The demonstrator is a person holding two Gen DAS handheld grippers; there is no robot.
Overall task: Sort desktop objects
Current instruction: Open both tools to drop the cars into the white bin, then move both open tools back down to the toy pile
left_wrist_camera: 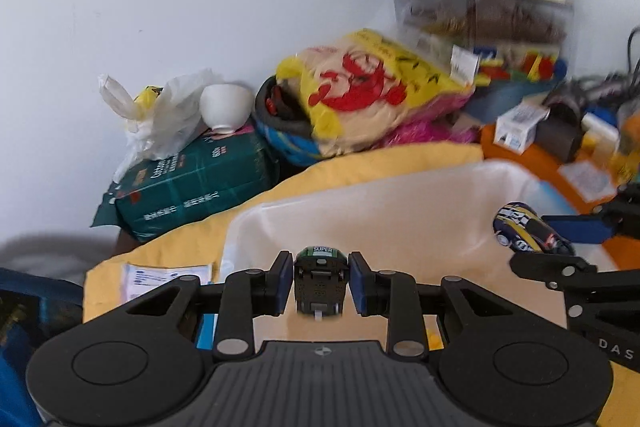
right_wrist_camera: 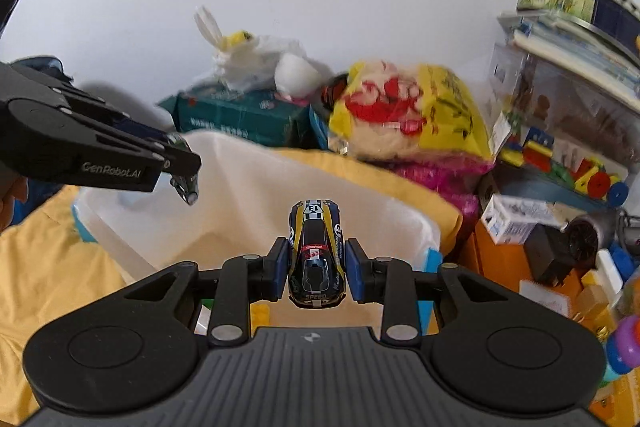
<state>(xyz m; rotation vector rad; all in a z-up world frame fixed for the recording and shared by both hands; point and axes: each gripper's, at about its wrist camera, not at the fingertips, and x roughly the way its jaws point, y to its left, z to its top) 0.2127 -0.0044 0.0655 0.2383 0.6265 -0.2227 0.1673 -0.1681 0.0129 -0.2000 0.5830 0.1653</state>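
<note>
The left claw (left_wrist_camera: 319, 281) hangs above the translucent white plastic bin (left_wrist_camera: 256, 223), a small green-and-black toy car (left_wrist_camera: 319, 279) upside down between its pads; the grip looks slack, though I cannot tell whether it is released. To its right, the right claw (right_wrist_camera: 316, 269) grasps a navy-and-yellow racing toy car (right_wrist_camera: 316, 253) over the same bin. Judging by this, both drops remain, and much clutter beyond the claws looks unsorted.

Two small toy cars: one green-and-black (left_wrist_camera: 320, 281), one navy-and-yellow racer (right_wrist_camera: 316, 254). One translucent white plastic bin (left_wrist_camera: 400, 211). One white ceramic bowl (left_wrist_camera: 226, 105). One dark green packet (left_wrist_camera: 192, 187). One yellow-and-red snack bag (left_wrist_camera: 368, 87).
</note>
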